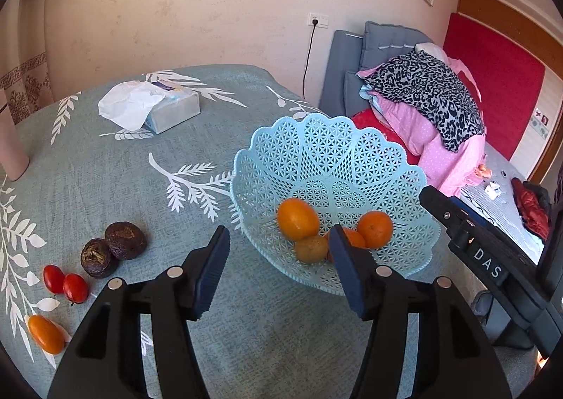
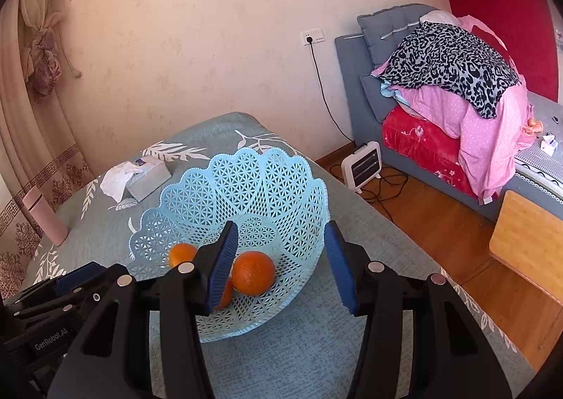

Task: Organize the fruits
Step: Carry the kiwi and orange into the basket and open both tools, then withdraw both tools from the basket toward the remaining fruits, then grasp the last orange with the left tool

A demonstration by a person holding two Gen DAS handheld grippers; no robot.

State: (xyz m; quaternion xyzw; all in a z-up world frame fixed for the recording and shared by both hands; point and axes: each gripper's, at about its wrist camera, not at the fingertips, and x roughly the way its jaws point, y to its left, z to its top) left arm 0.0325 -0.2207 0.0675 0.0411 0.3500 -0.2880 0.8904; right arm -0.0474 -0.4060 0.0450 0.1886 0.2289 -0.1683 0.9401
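Fruits split two ways: four oranges (image 1: pixel 298 219) already in blue lattice basket (image 1: pixel 316 138); still out on tablecloth (image 1: pixel 105 170), left of basket — two cherry tomatoes (image 1: pixel 65 283), two dark wrinkled fruits (image 1: pixel 114 247), one elongated orange fruit (image 1: pixel 45 334). Left gripper (image 1: pixel 278 270) hangs at basket's near rim, fingers apart, nothing btwn them. Right gripper (image 2: pixel 281 267) over basket w/ fingers apart, empty; one orange shows in the gap, untouched. Judgement: next pick is from the loose group. Approach low, centre one fruit btwn pads, close gently — tomatoes bruise & roll. Release low inside basket. Tissue box (image 1: pixel 169 110) well clear.
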